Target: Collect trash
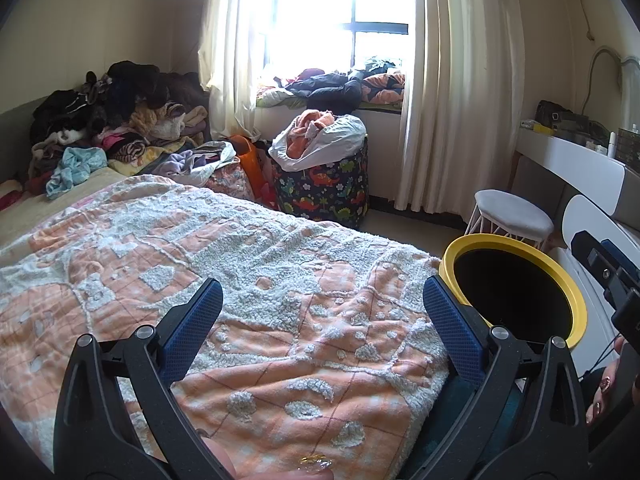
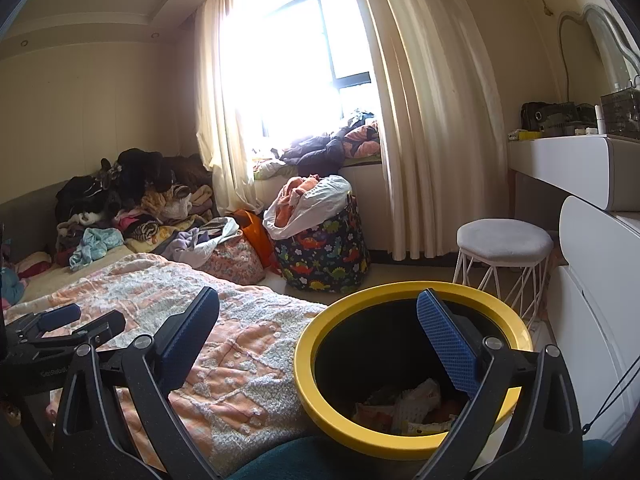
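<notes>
A black trash bin with a yellow rim (image 2: 308, 344) stands beside the bed; crumpled wrappers (image 2: 408, 404) lie at its bottom. It also shows in the left wrist view (image 1: 452, 256), where its inside is dark. My right gripper (image 2: 320, 308) is open and empty, its right finger above the bin's mouth. My left gripper (image 1: 322, 294) is open and empty above the orange and white blanket (image 1: 240, 264). The left gripper also shows at the left edge of the right wrist view (image 2: 76, 320).
A pile of clothes (image 1: 112, 120) lies at the far end of the bed. A dinosaur-print laundry bag (image 1: 324, 184) stands under the window. A white stool (image 2: 504, 248) and a white dresser (image 2: 592, 280) stand to the right of the bin.
</notes>
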`<state>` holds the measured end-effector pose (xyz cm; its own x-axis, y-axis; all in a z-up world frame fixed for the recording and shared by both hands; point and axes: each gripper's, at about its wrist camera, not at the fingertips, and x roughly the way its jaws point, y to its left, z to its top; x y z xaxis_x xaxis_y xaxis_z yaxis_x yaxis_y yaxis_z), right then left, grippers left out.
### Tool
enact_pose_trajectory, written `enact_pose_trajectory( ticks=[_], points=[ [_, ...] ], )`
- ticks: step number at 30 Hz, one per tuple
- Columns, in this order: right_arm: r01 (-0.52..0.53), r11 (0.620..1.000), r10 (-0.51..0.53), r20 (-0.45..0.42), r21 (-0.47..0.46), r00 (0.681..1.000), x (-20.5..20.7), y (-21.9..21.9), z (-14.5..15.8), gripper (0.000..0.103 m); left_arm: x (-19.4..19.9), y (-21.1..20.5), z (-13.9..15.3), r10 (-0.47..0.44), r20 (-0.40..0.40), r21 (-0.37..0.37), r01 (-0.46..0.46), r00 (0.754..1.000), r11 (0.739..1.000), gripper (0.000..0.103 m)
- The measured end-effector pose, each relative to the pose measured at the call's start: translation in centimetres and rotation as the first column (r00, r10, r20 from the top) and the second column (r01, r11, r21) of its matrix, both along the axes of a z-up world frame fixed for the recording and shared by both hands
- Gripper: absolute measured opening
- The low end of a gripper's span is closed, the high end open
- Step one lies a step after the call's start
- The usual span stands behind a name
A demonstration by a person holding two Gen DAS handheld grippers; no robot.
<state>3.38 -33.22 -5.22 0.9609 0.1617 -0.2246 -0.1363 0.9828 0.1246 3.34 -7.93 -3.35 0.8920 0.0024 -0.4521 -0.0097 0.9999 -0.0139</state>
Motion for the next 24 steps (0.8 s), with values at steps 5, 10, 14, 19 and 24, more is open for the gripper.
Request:
enact_pose_trajectory(
  ticks=[5,10,14,19,24],
  points=[
    [-0.01,1.0,0.01,0.021,-0.012,1.0,-0.5,0.9,1.1,0.096,0.0,0.3,0.1,0.009,0.0,-0.012,-0.009,1.0,1.0,0.092],
    [-0.083,0.996,0.083,0.019,-0.037,0.996,-0.2,3.6,2.5,0.096,-0.6,2.8,0.2,0.062,-0.011,-0.035,-0.062,0.998,0.997,0.092],
    [-0.241,0.97,0.241,-0.017,-0.043,0.97,1.3,9.4,3.8,0.096,-2.1,9.7,0.8,0.206,-0.052,-0.115,-0.211,0.977,0.971,0.092],
    [-0.546,0.835,0.531,-0.166,-0.064,0.831,3.1,22.8,3.7,0.096,-4.9,21.5,-0.1,0.531,-0.112,-0.032,-0.537,0.84,0.843,0.092],
    [-0.83,0.549,0.705,-0.476,-0.105,0.526,2.4,40.5,-2.0,0.096,-7.6,32.8,-4.7,0.753,-0.306,0.022,-0.786,0.583,0.618,0.092]
  ],
)
